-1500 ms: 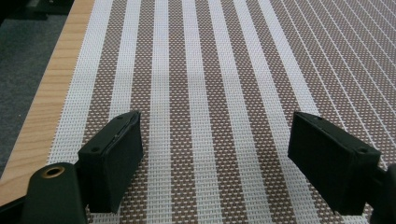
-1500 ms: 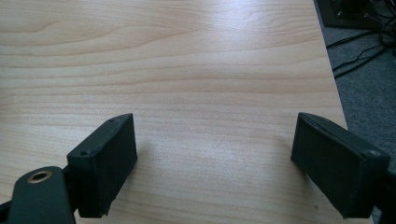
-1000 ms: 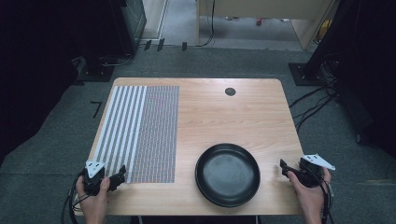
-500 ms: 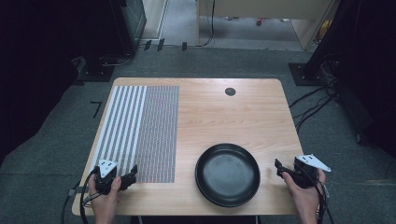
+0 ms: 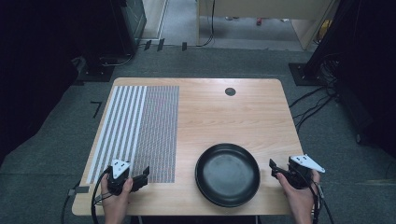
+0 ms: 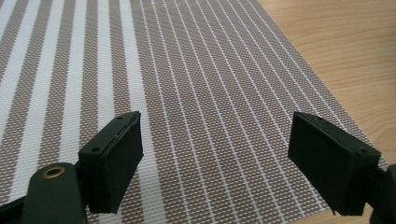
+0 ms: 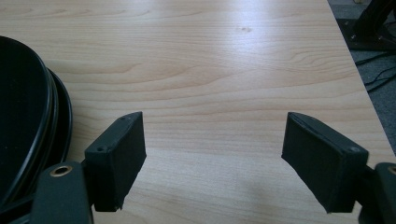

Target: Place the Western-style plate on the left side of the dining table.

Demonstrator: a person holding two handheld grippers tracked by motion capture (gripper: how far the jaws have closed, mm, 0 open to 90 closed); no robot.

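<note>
L gripper (image 5: 140, 176): wide open, nothing held; over near corner of striped placemat (image 5: 140, 130), prob. lined up to take mat edge.
R gripper (image 5: 275, 167): wide open, empty; over bare wood just right of black plate (image 5: 227, 174), near its rim, not touching; looks set for a rim grab.
Plate: flat on table (image 5: 224, 112), near edge, just right of mat, apart from it.
Mat: flat, left side, long way front-to-back.
Grommet (image 5: 230, 91): far edge, well apart.

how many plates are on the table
1: a round black plate lies on the wooden table near its front edge, right of the striped woven placemat, between the two claws.
</note>
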